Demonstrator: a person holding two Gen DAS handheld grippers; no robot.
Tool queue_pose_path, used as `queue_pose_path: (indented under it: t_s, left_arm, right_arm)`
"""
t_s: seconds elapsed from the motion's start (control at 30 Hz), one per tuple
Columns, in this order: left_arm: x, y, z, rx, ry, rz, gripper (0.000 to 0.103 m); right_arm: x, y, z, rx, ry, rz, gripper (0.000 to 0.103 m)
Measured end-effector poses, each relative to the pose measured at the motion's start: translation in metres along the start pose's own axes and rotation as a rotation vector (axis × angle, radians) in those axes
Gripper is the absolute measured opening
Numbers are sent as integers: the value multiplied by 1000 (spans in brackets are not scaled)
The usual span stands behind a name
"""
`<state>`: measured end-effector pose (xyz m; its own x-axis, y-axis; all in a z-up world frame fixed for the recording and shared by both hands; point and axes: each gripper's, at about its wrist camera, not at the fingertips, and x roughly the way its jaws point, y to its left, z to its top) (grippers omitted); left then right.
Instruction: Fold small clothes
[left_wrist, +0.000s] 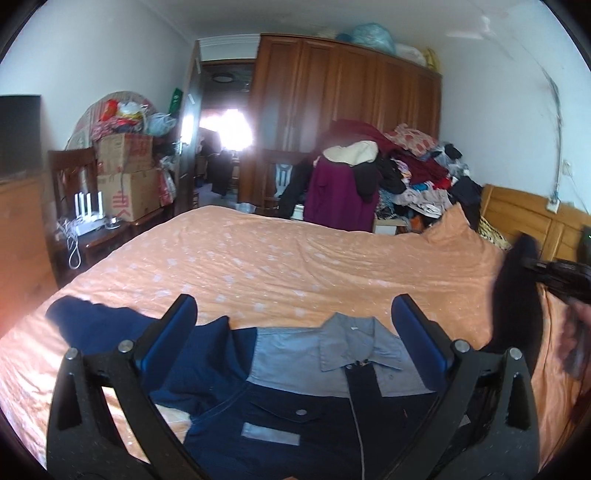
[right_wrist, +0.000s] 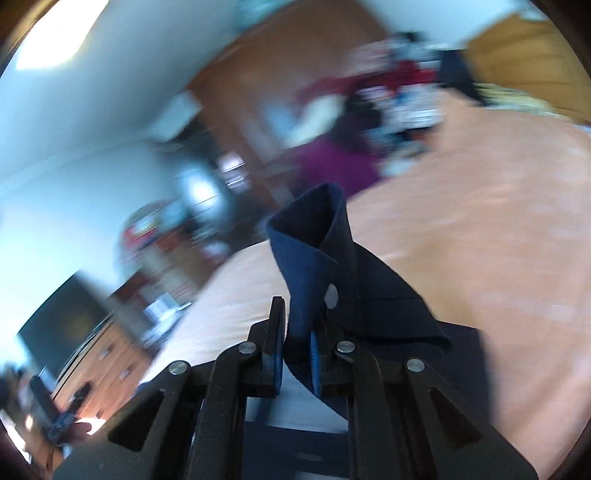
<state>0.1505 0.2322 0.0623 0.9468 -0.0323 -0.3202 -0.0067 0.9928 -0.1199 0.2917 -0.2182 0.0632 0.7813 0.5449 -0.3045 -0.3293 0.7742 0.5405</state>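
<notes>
While the little shirt (left_wrist: 295, 398) is lying flat on the orange bed (left_wrist: 258, 266), collar up and front showing, the left gripper (left_wrist: 293, 332) is hanging just over it with its fingers (left_wrist: 183, 325) wide apart and nothing between them. I think it is waiting for its turn to grab. The right gripper (right_wrist: 297, 354) is pinching the dark blue cuff (right_wrist: 310, 251) of one sleeve, fingers squeezed tight on the cloth, probably so the sleeve can be folded across the shirt. The other sleeve (left_wrist: 92, 321) is lying spread out to the side. Farther off, a big pile of clothes (left_wrist: 406, 173) and a brown wardrobe (left_wrist: 343, 96) are standing well clear of the shirt.
</notes>
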Motion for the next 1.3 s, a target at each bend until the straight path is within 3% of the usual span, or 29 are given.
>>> queue_pose_path:
  t_s: [0.1,0.2,0.23,0.33,0.4,0.5,0.6,0.67,0.73,0.8,0.97,1.23,1.27,1.3]
  left_arm:
    - [2,14,-2,4,23,23,103]
    - [9,33,-9,-10,70,34,103]
    - [10,39,-12,-11,83,44,103]
    - [18,59,-26,-43,116,66,103]
    - [29,64,-33,-67,148,55,103]
    - [63,52,-50,-87,257,-64,103]
    - [122,21,-76,-147,425,-237,101]
    - [160,-4,-96,-137,536,-290,92]
    - [197,-17,-121,-242,653,-353,74]
    - [214,-22,-133,-270,688,-322,62]
    - [233,-36,-150,-271,718,-215,62]
    - [225,-22,-153,-299,698,-195,60]
    - [228,-20,-152,-296,687,-195,57]
    - [231,-20,-151,-300,678,-196,31]
  right_arm:
    - [99,64,-34,-32,135,135,20]
    - [171,95,-104,-56,318,112,33]
    - [175,98,-120,-47,350,121,33]
    - [149,96,-152,-26,375,164,33]
    - [120,73,-157,-22,355,127,38]
    - [72,15,-163,32,332,-34,45]
    - [35,-22,-169,129,326,-109,45]
    - [19,-38,-169,155,311,-147,46]
    - [10,-46,-169,169,301,-161,51]
    - [8,-49,-170,166,306,-172,52]
    - [2,-61,-180,171,318,-168,52]
    - [-3,-59,-184,136,293,-164,53]
    - [-4,-59,-185,135,292,-167,53]
    - [-5,-59,-185,136,287,-169,53]
